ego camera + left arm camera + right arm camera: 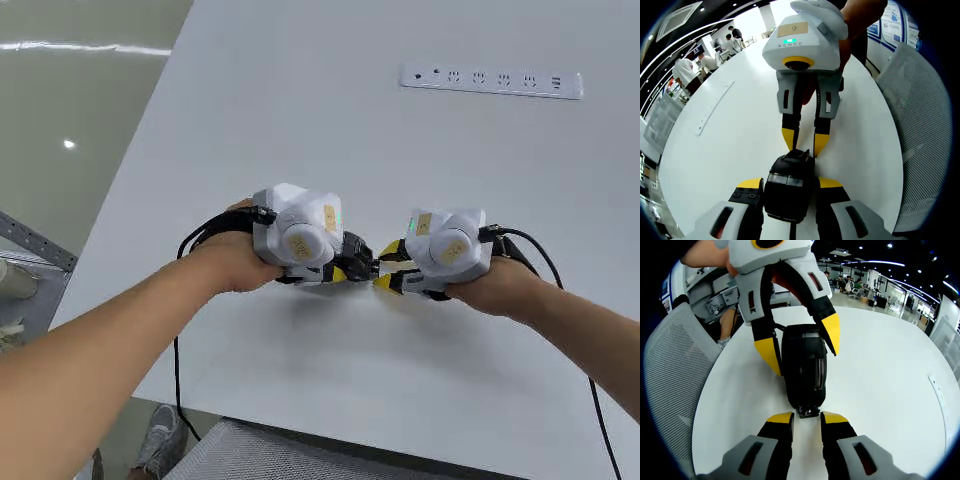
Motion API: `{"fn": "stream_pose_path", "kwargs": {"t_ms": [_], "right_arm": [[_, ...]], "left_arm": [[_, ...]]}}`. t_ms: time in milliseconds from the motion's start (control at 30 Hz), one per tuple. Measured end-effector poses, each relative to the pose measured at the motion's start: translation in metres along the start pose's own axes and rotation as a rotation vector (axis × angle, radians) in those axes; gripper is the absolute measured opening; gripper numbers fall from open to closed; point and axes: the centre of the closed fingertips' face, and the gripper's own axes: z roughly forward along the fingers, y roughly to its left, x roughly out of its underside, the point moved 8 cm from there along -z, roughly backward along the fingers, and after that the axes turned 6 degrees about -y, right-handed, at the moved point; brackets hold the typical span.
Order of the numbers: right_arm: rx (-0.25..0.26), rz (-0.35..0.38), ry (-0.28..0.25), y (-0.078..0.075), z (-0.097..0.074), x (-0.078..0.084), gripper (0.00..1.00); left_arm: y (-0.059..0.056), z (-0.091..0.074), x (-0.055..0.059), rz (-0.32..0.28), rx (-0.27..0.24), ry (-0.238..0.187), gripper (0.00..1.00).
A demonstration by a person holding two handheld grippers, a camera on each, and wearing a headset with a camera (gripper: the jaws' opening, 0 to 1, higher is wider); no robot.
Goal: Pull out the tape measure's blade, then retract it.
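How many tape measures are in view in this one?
1: a black tape measure, held in the jaws of the left gripper, its blade end facing the right gripper.

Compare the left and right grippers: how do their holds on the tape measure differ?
The left gripper clamps the tape measure by its black case; the right gripper flanks only the small blade tab at its end. The left gripper's jaws stand wide, the right gripper's nearly together; whether they pinch the tab is unclear. Both face each other over the white table.
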Motion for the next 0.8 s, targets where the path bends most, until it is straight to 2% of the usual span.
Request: {"fn": "stream_pose_path", "kwargs": {"t_ms": [433,633,800], "right_arm": [[-0.018,-0.036,-0.001,-0.0033,0.0059,-0.0026,0.13],[-0.042,-0.06,0.006,-0.0048,0.0062,-0.003,0.13],[-0.052,-0.072,0.005,-0.0048,0.0056,-0.0027,0.12]], "left_arm": [[0.002,0.0,-0.0004,0.027,0.015,0.009,0.34],[0.0031,0.0007,-0.0002,0.031,0.028,0.014,0.33],[0.0029,0.0015,-0.0016,0.038,0.034,0.036,0.32]]}}
